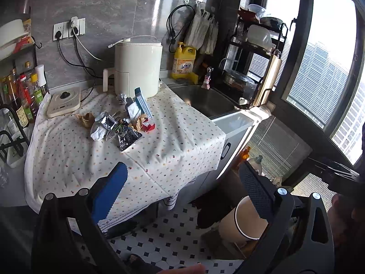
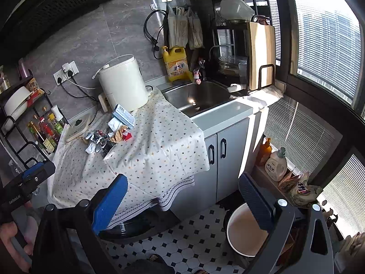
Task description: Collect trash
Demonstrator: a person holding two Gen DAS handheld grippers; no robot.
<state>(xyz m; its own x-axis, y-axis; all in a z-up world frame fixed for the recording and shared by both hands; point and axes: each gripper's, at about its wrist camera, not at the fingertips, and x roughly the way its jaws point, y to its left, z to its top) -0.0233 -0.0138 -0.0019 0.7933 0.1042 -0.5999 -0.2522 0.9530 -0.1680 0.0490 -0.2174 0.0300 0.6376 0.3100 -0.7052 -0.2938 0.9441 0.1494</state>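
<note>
Little lettering can be read here. The yellow detergent jug (image 2: 175,65) beside the sink carries a blue-and-white label with Chinese characters too blurred to make out. The white bottle (image 2: 275,164) on the sill by the window shows a dark logo, also illegible. The black body of the left gripper (image 2: 25,183) bears small white lettering that seems to read "GenRobot.AI". The blue box (image 2: 123,115) has a barcode.

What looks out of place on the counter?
A pile of trash lies mid-cloth in front of the air fryer: crumpled foil wrappers, brown paper, a red scrap, a blue box leaning upright. The cloth itself is rumpled. Nothing looks spilled or broken.
</note>
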